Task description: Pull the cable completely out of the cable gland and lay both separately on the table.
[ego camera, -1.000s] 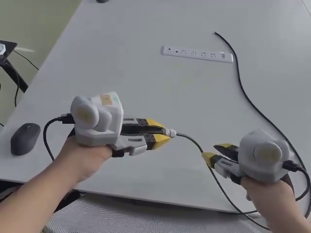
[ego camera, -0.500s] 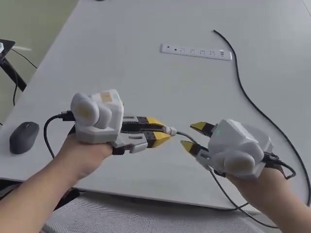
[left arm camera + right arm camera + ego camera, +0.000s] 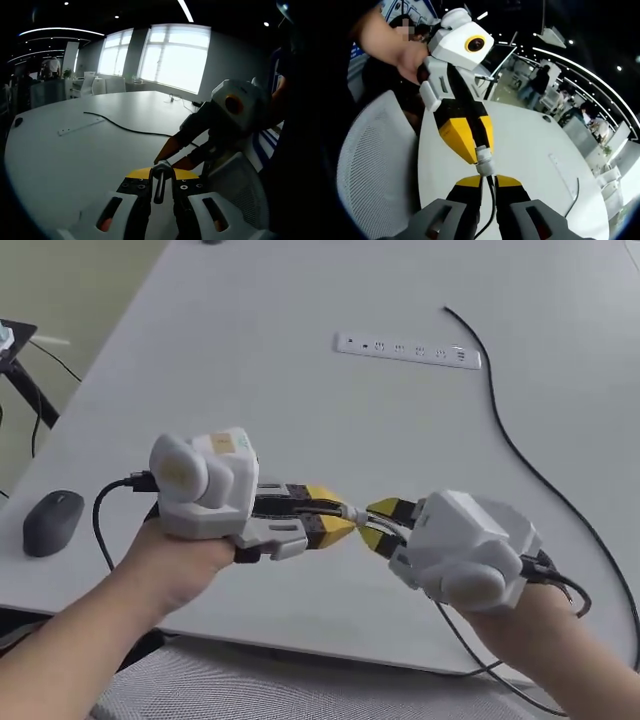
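On the table's (image 3: pixel 300 390) near left edge lay a dark mouse (image 3: pixel 52 522), well apart from everything else. To its right, above the near edge, the left gripper (image 3: pixel 335 520) (image 3: pixel 161 176) pointed right. Its jaws were closed on the gland (image 3: pixel 351 512) (image 3: pixel 162 171) (image 3: pixel 484 156), whose pale end stuck out just past the yellow tips. In the left gripper view the gland's round nut sat squarely between the jaws.

Right of the gland, the right gripper (image 3: pixel 380 523) (image 3: pixel 489 181) pointed left, tip to tip with the left one and almost touching the gland. The cable (image 3: pixel 491 202) came out of the gland and ran straight between the right jaws, which stood one on each side of it with a narrow gap. Whether they had clamped it or only lay close could not be told. Gland and cable were joined and both off the table, held in the air between the two grippers. Beyond the jaws the cable passed under the right hand (image 3: pixel 520 625) and dropped past the table's near edge.

Far across the table lay a white strip (image 3: pixel 408 350) (image 3: pixel 80 127). From near its right end a black cord (image 3: pixel 520 455) (image 3: pixel 135 131) curved along the table toward the near right side.
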### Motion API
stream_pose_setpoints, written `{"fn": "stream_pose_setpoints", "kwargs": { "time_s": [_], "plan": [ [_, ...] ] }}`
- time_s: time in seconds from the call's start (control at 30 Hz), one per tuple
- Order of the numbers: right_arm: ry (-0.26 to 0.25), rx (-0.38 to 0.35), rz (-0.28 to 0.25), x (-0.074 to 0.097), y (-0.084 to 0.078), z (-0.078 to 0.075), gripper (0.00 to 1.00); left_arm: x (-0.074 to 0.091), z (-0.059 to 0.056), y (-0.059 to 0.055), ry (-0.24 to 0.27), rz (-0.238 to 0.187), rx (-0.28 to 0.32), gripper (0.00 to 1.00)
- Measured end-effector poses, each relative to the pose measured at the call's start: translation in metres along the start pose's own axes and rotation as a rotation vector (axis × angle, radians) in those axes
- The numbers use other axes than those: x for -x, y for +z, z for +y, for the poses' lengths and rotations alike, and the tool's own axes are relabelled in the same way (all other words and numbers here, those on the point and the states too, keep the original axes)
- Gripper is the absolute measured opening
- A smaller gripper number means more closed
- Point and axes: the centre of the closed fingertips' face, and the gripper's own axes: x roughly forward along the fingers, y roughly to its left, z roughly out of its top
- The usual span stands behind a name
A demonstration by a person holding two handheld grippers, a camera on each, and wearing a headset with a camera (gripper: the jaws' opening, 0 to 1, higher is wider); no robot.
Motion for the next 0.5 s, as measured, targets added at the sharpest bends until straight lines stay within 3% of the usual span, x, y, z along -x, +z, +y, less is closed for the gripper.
{"fn": "stream_pose_setpoints", "kwargs": {
  "time_s": [0.5],
  "plan": [
    [-0.009,-0.050,-0.021,0.0014,-0.0008,0.0009,0.00,0.0014,-0.0034,0.0000,-0.006,-0.001,-0.005,0.15]
  ]
}}
